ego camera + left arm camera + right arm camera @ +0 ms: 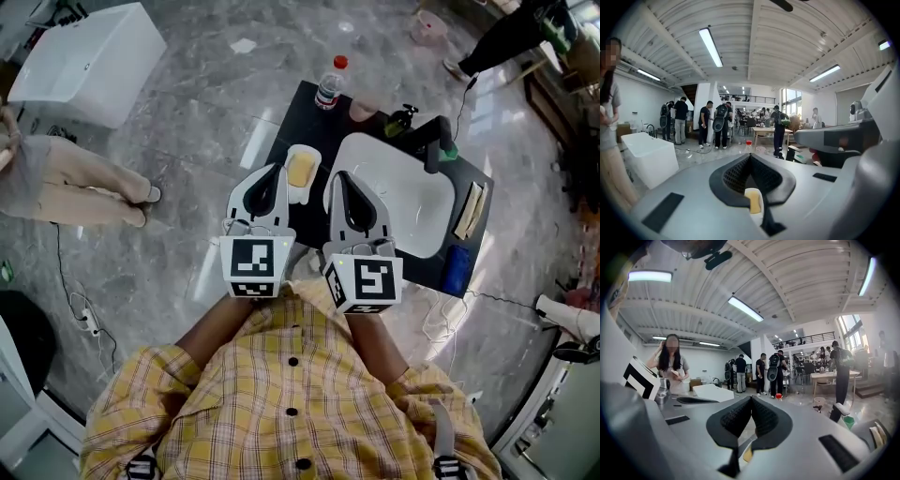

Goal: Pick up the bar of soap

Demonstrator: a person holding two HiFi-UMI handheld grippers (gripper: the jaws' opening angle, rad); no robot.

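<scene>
Between the left gripper's (750,155) jaws nothing is held: the black pads meet at their tips, shut. Through the small gap below the tips, beyond the jaws, a white dish (753,191) shows with the yellow soap (754,202) lying in it. The right gripper's (751,398) jaws are likewise together at the tips and empty; a yellow sliver shows through the low gap, too small to tell what it is.

From the head view, both grippers are level side by side over the near edge of a black table (302,101). The left gripper's tip is just beside the dish's left rim, with the soap apart from it. The right gripper's tip is over the near left rim of a white sink (403,202), which looks empty. A black faucet (437,141) stands at the sink's far right corner, and a dark dispenser (400,120) stands just left of it. A clear bottle (328,86) with a red cap stands at the table's far edge, beyond the dish. A beige pad (469,211) lies right of the sink, and a blue thing (457,267) lies at the near right corner. A white tub (89,61) stands on the floor, well apart to the left.
</scene>
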